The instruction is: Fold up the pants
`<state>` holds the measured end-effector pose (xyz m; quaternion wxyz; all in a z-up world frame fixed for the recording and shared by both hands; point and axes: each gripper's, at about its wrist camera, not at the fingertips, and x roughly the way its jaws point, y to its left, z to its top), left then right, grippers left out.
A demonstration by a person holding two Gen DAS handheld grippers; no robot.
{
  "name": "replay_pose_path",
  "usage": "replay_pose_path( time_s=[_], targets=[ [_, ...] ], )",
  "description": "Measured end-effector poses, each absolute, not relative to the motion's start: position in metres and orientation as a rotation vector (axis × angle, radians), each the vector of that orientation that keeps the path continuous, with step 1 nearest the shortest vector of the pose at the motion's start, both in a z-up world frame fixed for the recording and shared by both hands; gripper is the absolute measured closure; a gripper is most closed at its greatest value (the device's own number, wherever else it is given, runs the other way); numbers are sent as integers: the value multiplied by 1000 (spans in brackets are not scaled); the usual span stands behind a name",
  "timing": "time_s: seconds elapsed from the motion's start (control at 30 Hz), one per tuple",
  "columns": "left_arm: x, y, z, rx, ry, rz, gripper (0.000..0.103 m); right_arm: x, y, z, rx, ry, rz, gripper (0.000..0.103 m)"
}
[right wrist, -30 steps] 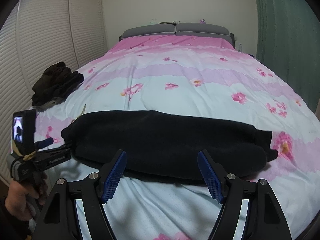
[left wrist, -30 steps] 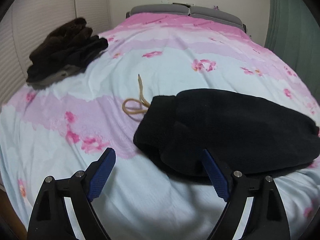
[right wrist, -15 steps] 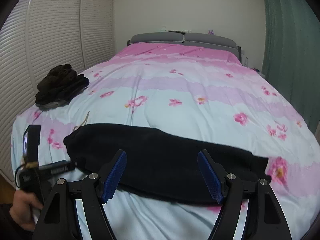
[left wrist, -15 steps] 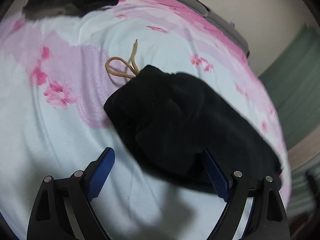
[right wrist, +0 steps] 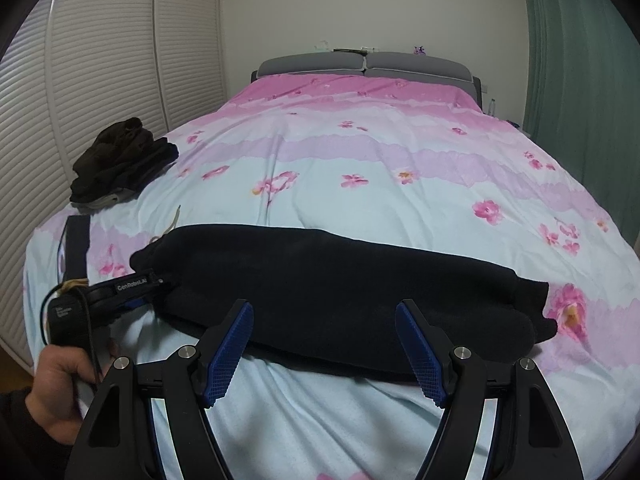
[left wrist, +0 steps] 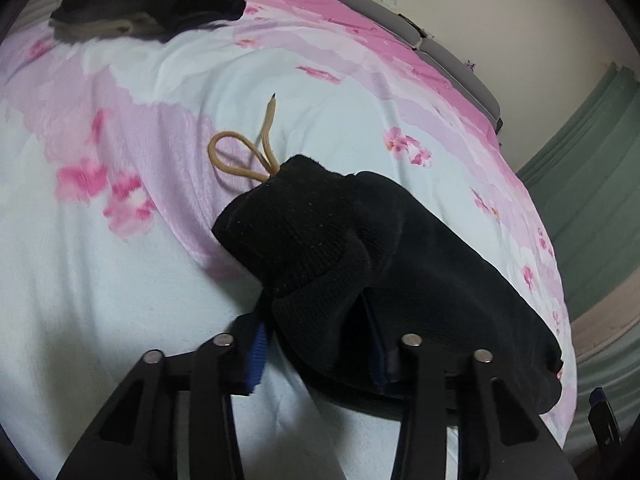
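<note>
1. Two grippers work one garment: the black pants (right wrist: 340, 292) lie as a long, already doubled strip across the near part of the bed (right wrist: 400, 184), their long axis running left to right across the right gripper's line of sight.
2. Far left of that strip, the left gripper (left wrist: 316, 344) has its jaws pinched on the waistband end; black knit bunches up between the blue pads, and the tan drawstring (left wrist: 240, 156) trails out just beyond the jaws.
3. From the right wrist view, the left gripper (right wrist: 140, 288) sits at the strip's left tip, touching it, with the person's left hand (right wrist: 64, 392) on the handle.
4. Centre: the right gripper (right wrist: 324, 352) hovers with jaws spread wide and nothing between them; the near edge of the pants lies just ahead of its pads, the middle of the strip straight in front.
5. Far right, the leg-hem end lies well apart from the right jaws, off to their right side, so the right gripper is the nearer one to it.
6. My judgement: the next fold likely turns on bringing one end over the other along that axis.
7. Beyond the left jaws, a dark clothes pile (left wrist: 148, 0) sits apart.
</note>
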<state>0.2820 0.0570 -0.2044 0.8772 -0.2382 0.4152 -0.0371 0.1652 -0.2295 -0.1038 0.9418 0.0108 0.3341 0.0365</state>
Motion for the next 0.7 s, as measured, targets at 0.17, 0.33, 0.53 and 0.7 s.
replay_pose_path(
  time_s=[0.17,0.33,0.53,0.7],
  targets=[
    [272,52,-184,-424,840,-66,72,167,-240,-108,53,688,32,29],
    [262,47,-165,-381,797,-69,73,167,-249,-112,90,694,16,28],
    [259,45,-171,-336,792,-64,73,167,-255,-114,107,694,13,29],
    [262,51,-185,-369,797,-78,73,168,-258,-117,118,698,17,29]
  ],
)
